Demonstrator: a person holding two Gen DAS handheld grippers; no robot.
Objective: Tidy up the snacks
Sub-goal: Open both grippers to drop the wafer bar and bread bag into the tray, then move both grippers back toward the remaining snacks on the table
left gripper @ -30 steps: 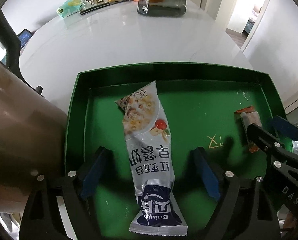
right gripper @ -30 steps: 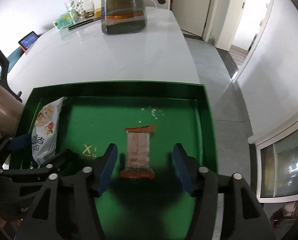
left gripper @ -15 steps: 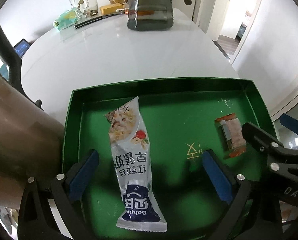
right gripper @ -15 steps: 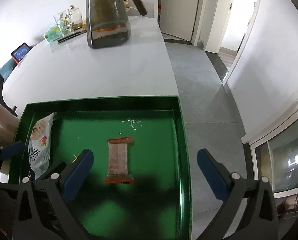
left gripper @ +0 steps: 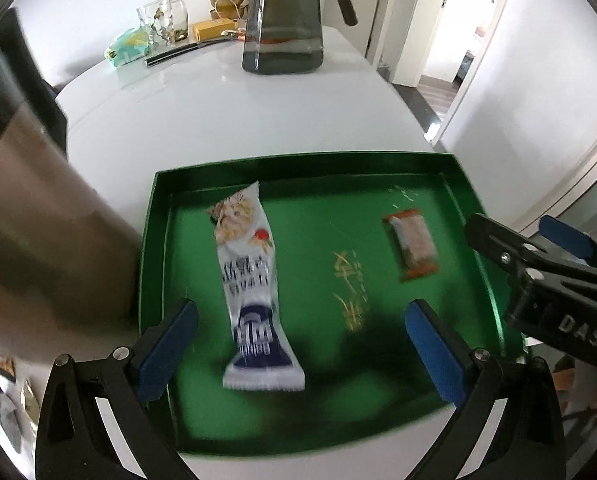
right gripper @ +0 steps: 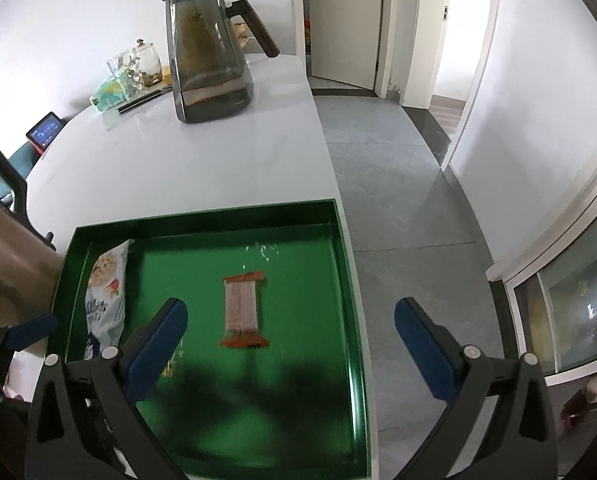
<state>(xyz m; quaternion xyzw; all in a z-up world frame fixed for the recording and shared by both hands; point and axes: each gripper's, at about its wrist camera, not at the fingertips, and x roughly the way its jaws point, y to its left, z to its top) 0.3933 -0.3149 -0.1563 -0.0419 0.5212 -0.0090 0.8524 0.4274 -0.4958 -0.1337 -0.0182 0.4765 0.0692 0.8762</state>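
Green tray (left gripper: 154, 216) sits at the near right corner of the white bench (left gripper: 226, 112). Two snacks lie flat on its floor, well apart. Long white snack pouch (left gripper: 252, 280) occupies the left half, long axis running 12 to 6 with a slight lean, dark end nearest the camera. Small orange-edged bar (right gripper: 242, 310) occupies the right half, long axis also 12 to 6.

Left tongs (left gripper: 302, 344): spread wide, holding nothing; the pouch's near end lies between the pads, left of centre, toward 11 o'clock. Right tongs (right gripper: 290, 340): spread wide, holding nothing; the bar lies toward 11 o'clock, nearer the left pad (right gripper: 158, 344).

Judgement: each snack is nearer its own-side tongs. Both long axes run parallel to the fingers, so closure would fall across the narrow width. Glass kettle (right gripper: 206, 52) stands far off at 12 o'clock, clear of the work
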